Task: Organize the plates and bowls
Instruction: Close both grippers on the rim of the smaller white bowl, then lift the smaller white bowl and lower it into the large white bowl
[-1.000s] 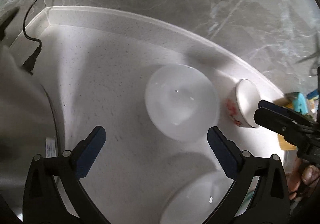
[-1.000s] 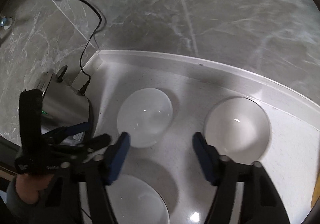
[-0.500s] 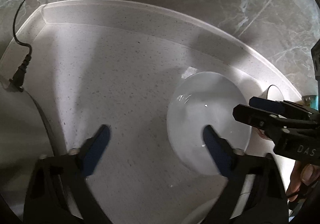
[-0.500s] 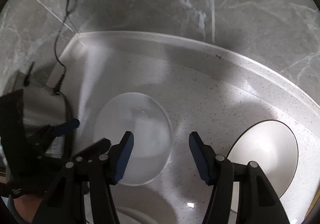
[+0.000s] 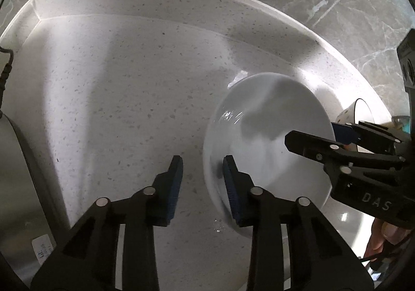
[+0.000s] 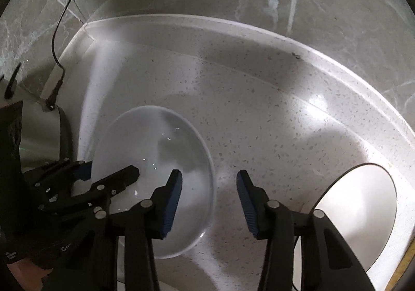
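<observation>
A plain white bowl [image 5: 267, 140] sits upright on the speckled white counter [image 5: 116, 109]. My left gripper [image 5: 202, 169] points down over the bowl's left rim, one finger inside and one outside. Its jaws are closing, and a gap still shows beside the outer pad. My right gripper [image 6: 208, 179] straddles the opposite rim of the same bowl [image 6: 155, 156], inner finger in the bowl, outer finger over the counter. Its jaws are closing too, with clear space left. Each gripper shows in the other's view: the right gripper [image 5: 311, 132] and the left gripper [image 6: 111, 167].
A second bowl with a dark rim [image 6: 358, 215] stands to the right, near the raised counter edge [image 6: 259, 28]. A steel appliance [image 6: 39, 135] with a black cable [image 6: 59, 31] is at the left. Another white dish [image 5: 350, 218] lies below the bowl. Grey marble wall behind.
Both grippers have come down onto the white bowl and their jaws have narrowed around its opposite rims. The bowl looks larger and closer in both views.
</observation>
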Motion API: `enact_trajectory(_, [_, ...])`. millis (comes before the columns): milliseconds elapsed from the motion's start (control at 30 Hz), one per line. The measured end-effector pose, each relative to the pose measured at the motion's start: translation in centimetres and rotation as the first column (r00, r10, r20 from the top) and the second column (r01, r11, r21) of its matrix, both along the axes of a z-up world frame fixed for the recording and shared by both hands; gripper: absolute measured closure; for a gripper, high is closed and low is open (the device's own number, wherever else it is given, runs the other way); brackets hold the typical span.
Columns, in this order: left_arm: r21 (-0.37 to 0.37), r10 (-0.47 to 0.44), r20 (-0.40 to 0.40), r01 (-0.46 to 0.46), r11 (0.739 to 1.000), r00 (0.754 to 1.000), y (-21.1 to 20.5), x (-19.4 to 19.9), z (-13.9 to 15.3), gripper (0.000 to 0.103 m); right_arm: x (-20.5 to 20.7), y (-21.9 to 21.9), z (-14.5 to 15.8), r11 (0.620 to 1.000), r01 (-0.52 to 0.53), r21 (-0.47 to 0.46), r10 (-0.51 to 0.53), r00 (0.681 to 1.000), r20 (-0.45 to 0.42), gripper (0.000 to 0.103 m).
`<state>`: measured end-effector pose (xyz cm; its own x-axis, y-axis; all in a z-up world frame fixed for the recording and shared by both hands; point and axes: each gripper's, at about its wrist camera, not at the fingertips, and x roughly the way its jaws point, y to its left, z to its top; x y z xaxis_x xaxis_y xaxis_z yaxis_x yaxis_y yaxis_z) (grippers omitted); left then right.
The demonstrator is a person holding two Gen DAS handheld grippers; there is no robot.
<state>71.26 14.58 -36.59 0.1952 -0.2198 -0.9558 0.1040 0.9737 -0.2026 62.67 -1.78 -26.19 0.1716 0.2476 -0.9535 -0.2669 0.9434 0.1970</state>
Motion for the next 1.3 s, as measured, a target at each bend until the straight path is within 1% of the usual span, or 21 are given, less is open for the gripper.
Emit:
enact_trajectory(33, [-0.008, -0.005, 0.001, 0.005, 1.0, 1.0, -0.1, 0.0, 0.0, 0.086, 0.0, 0.3, 0.0, 1.0, -0.007, -0.013, 0.007, 1.0, 0.008, 0.068])
enact_trajectory(67, [-0.008, -0.011, 0.002, 0.011, 1.0, 1.0, -0.3, 0.1, -0.1, 0.087, 0.1, 0.4, 0.0, 1.0, -0.015, -0.017, 0.015, 1.0, 0.007, 0.077])
enact_trajectory(100, [-0.009, -0.017, 0.007, 0.017, 1.0, 1.0, -0.6, 0.1, 0.0, 0.093, 0.1, 0.5, -0.2, 1.0, -0.022, -0.008, 0.022, 1.0, -0.006, 0.09])
enact_trajectory(133, [-0.006, -0.021, 0.009, 0.021, 1.0, 1.0, -0.8, 0.2, 0.0, 0.094, 0.1, 0.7, -0.1, 0.999, -0.031, -0.015, 0.031, 1.0, -0.003, 0.092])
enact_trajectory(200, [-0.007, -0.017, 0.008, 0.017, 1.0, 1.0, -0.9, 0.3, -0.1, 0.094, 0.0, 1.2, -0.1, 0.997, -0.053, -0.052, 0.053, 0.998, 0.014, 0.091])
enact_trajectory(333, [-0.002, -0.02, 0.009, 0.021, 1.0, 1.0, -1.2, 0.3, 0.3, 0.094, 0.0, 1.0, 0.0, 0.998, -0.049, -0.032, 0.049, 0.999, 0.007, 0.092])
enact_trajectory(433, [-0.007, -0.015, 0.013, 0.015, 1.0, 1.0, -0.7, 0.1, 1.1, 0.094, 0.0, 0.8, 0.4, 0.999, -0.041, -0.015, 0.041, 0.999, 0.011, 0.092])
enact_trajectory(567, [-0.014, -0.013, 0.026, 0.013, 1.0, 1.0, -0.5, -0.1, 2.6, 0.094, -0.7, 0.2, 1.8, 0.999, -0.04, 0.003, 0.04, 0.999, 0.026, 0.093])
enact_trajectory(733, [-0.032, -0.022, 0.052, 0.024, 0.999, 0.998, -0.2, -1.5, 5.1, 0.094, -2.3, -0.6, 4.1, 0.998, -0.047, 0.043, 0.045, 0.998, 0.048, 0.093])
enact_trajectory(933, [-0.052, -0.044, 0.081, 0.049, 0.997, 0.996, -0.4, -5.4, 8.0, 0.094, -6.2, -0.8, 7.7, 0.995, -0.066, 0.075, 0.06, 0.994, 0.087, 0.094])
enact_trajectory(1067, [-0.061, -0.052, 0.093, 0.058, 0.996, 0.994, -0.7, -9.0, 9.7, 0.094, -9.6, -0.9, 8.9, 0.993, -0.087, 0.074, 0.079, 0.991, 0.104, 0.094])
enact_trajectory(1167, [-0.065, -0.063, 0.085, 0.069, 0.996, 0.994, -1.1, -12.0, 9.9, 0.094, -12.1, -1.2, 9.2, 0.993, -0.091, 0.079, 0.083, 0.992, 0.097, 0.093])
enact_trajectory(1300, [-0.072, -0.082, 0.048, 0.085, 0.994, 0.996, -1.8, -15.9, 8.9, 0.093, -15.3, -1.7, 8.3, 0.993, -0.079, 0.092, 0.073, 0.995, 0.064, 0.094])
